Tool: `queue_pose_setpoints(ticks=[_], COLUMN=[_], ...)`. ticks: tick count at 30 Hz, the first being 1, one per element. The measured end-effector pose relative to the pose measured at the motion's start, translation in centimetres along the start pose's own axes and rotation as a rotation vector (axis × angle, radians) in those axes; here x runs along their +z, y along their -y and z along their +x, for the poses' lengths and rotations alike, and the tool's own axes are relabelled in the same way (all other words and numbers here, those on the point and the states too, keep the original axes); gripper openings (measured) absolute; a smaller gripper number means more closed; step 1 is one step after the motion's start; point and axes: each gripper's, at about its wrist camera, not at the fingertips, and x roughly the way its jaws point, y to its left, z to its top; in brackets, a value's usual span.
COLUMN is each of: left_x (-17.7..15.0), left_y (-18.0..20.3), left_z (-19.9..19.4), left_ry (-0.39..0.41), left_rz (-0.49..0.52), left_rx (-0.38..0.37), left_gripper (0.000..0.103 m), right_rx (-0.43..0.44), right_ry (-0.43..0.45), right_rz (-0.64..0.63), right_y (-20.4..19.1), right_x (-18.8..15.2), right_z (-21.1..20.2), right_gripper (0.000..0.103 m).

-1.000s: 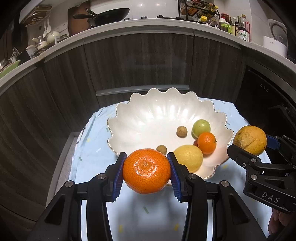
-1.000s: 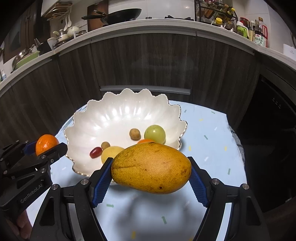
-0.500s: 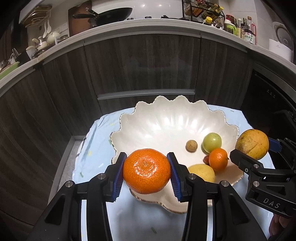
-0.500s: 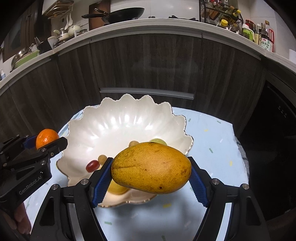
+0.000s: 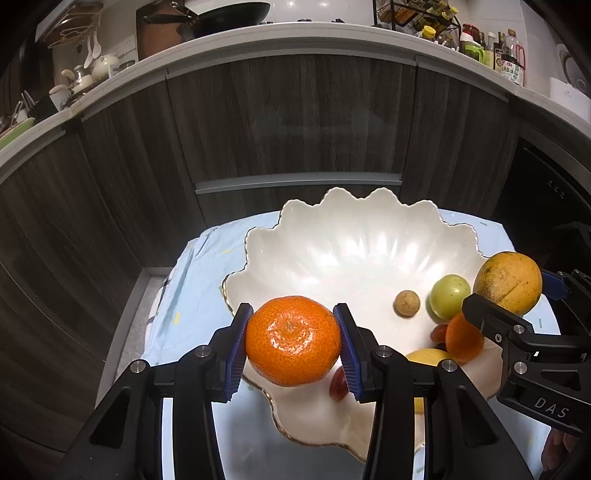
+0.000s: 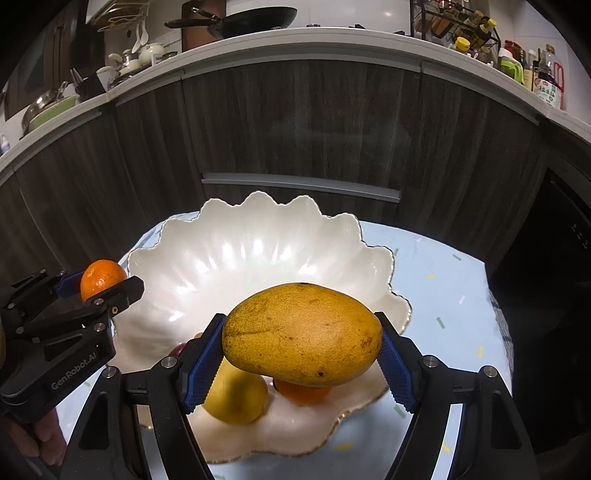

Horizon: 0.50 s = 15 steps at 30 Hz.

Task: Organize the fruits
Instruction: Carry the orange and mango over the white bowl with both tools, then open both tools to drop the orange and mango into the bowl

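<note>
My left gripper (image 5: 293,341) is shut on an orange mandarin (image 5: 293,340) and holds it over the near left rim of the white scalloped bowl (image 5: 354,236). My right gripper (image 6: 301,338) is shut on a yellow mango (image 6: 302,334) over the bowl's (image 6: 236,229) near side. In the bowl lie a green fruit (image 5: 450,295), a small brown fruit (image 5: 406,303), a small orange (image 5: 461,339), a lemon (image 6: 236,397) and a red grape (image 5: 337,384). The mango (image 5: 508,282) shows at the right of the left wrist view, the mandarin (image 6: 101,278) at the left of the right wrist view.
The bowl stands on a light blue cloth (image 6: 443,295) over a small table. Dark wooden cabinet fronts (image 5: 295,122) rise close behind it. A counter above carries a pan (image 5: 229,14), dishes and bottles (image 6: 546,79). A dark appliance (image 6: 554,295) is at the right.
Both grippers have moved forward with their fruit, from in front of the bowl to over its near part. The bowl looks closer and lower in both views. Neither grip has changed.
</note>
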Motion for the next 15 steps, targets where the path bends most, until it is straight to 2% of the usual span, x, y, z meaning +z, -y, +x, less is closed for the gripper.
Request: queue_pose_setpoints(ticks=[15], left_x=[-0.1], left_y=[-0.5], left_z=[2.5], left_ry=[-0.040], left_rz=[-0.001], left_rx=[-0.011], left_gripper=[0.045], right_rx=[0.031], right_ry=[-0.051], right_rz=[-0.018], right_y=[-0.9], right_x=[0.3], right_z=[2.6], right_gripper=[0.077])
